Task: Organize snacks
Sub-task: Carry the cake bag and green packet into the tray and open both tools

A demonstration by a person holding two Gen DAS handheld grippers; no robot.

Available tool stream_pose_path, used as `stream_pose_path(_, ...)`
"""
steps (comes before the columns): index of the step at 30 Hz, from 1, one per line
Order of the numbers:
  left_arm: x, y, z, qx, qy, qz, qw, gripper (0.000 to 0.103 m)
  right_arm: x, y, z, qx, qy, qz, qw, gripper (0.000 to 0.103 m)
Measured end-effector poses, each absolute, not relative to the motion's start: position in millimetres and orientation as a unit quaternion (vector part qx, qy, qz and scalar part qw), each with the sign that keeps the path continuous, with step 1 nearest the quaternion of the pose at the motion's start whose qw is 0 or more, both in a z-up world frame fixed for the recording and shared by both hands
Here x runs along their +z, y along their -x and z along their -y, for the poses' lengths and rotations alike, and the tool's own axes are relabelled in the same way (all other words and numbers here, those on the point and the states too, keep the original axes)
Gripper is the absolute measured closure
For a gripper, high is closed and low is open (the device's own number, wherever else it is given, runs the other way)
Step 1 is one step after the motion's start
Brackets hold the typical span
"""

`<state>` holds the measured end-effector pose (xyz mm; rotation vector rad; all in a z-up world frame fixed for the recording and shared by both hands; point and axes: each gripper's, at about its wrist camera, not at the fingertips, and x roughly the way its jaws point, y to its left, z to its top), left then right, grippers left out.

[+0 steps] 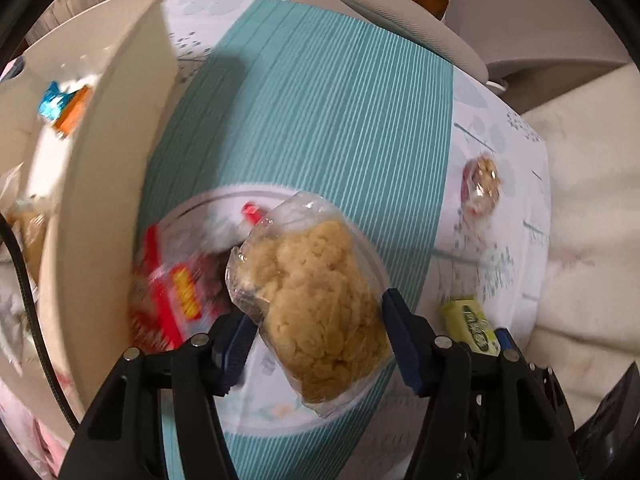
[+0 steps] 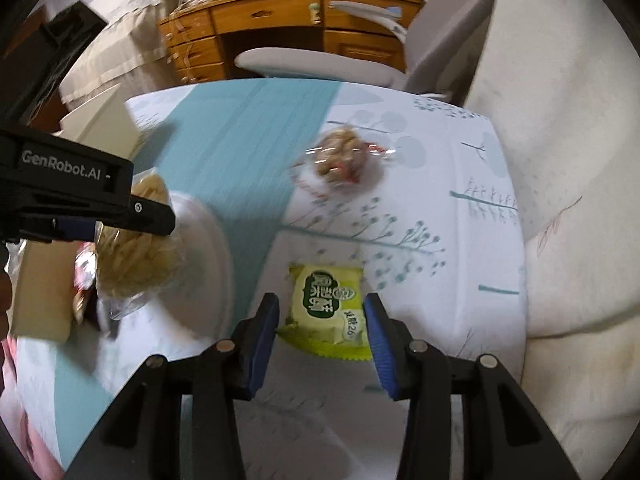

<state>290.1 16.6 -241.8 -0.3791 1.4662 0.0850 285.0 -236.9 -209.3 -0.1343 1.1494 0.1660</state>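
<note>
A wooden desk [image 2: 280,28] and a grey chair [image 2: 316,62] stand far ahead of both tongs, past a table under a white leaf-print cloth [image 2: 440,216] with a teal striped runner [image 1: 320,120]. A tall cream box [image 1: 116,160] rises close on the left of the left tongs [image 1: 316,344], walling off that side; blue and orange wrappers [image 1: 64,106] lie inside it. Under those tongs sits a white plate [image 1: 208,208] holding a red snack pack [image 1: 176,292]. The left tongs pinch a clear bag of pale crumbly snack [image 1: 316,296] above the plate. The right tongs [image 2: 320,328] are spread, straddling a yellow-green packet [image 2: 326,308] lying flat on the cloth. Farther ahead of them lies a clear bag of mixed nuts [image 2: 340,158], blurred.
</note>
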Motion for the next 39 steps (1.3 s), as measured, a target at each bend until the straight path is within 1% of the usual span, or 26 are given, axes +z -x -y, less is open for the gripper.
stream_pose_path(9,-185,-242,-54,0.008,0.181,-0.650,0.739,0.043,-178,-252,189,0.118,0.064,-0.539,0.832,0.059)
stream_pose_path(14,-156,-221,-84,-0.015,0.171,-0.640,0.749,0.043,-157,-232,155,0.133,0.036,-0.536,0.833,0.059)
stream_pose_path(21,-115,-198,-125,-0.053,0.127,-0.624,0.769,0.043,-128,-205,115,0.122,-0.022,-0.521,0.845,0.059)
stream_pose_path(32,-87,-186,-198,-0.076,0.064,-0.583,0.806,0.043,-103,-175,41,0.109,-0.076,-0.480,0.867,0.059)
stream_pose_path(39,-79,-189,-248,-0.068,0.062,-0.550,0.830,0.042,-100,-173,-7,0.124,-0.081,-0.468,0.871,0.059)
